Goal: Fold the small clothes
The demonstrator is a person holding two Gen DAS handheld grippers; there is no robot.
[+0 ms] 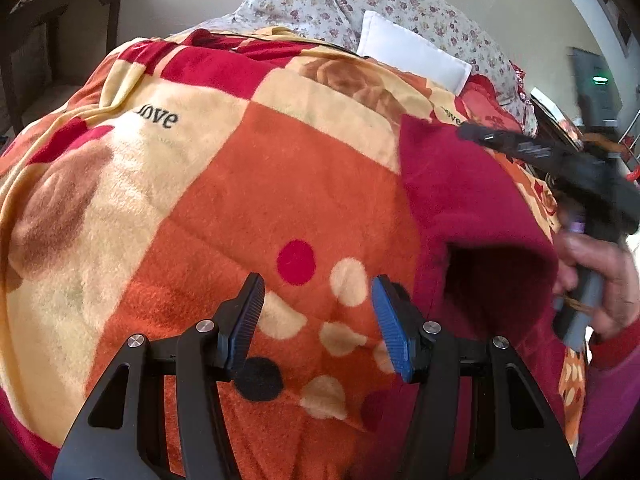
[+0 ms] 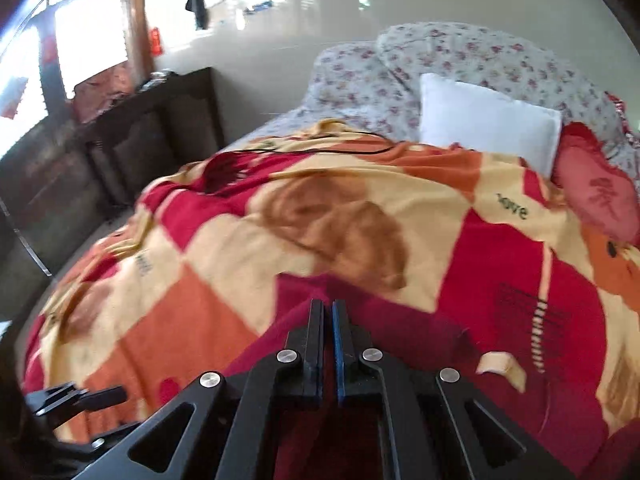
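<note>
A dark red fleece garment (image 1: 472,208) lies on the patterned blanket (image 1: 224,184) at the right of the left wrist view, its near part raised into a hollow fold. My left gripper (image 1: 316,292) hovers open over the blanket just left of the garment, with nothing between its blue pads (image 1: 390,320). My right gripper (image 1: 466,131) reaches in from the right to the garment's far corner. In the right wrist view the right gripper (image 2: 327,304) is shut, its jaws pressed together on the edge of the garment (image 2: 400,340), which drapes below it.
The red, orange and cream blanket (image 2: 320,216) covers the bed. A white pillow (image 2: 488,120) and floral bedding (image 2: 460,52) lie at the head. Dark wooden furniture (image 2: 160,128) stands beside the bed. A hand (image 1: 600,280) grips the right tool's handle.
</note>
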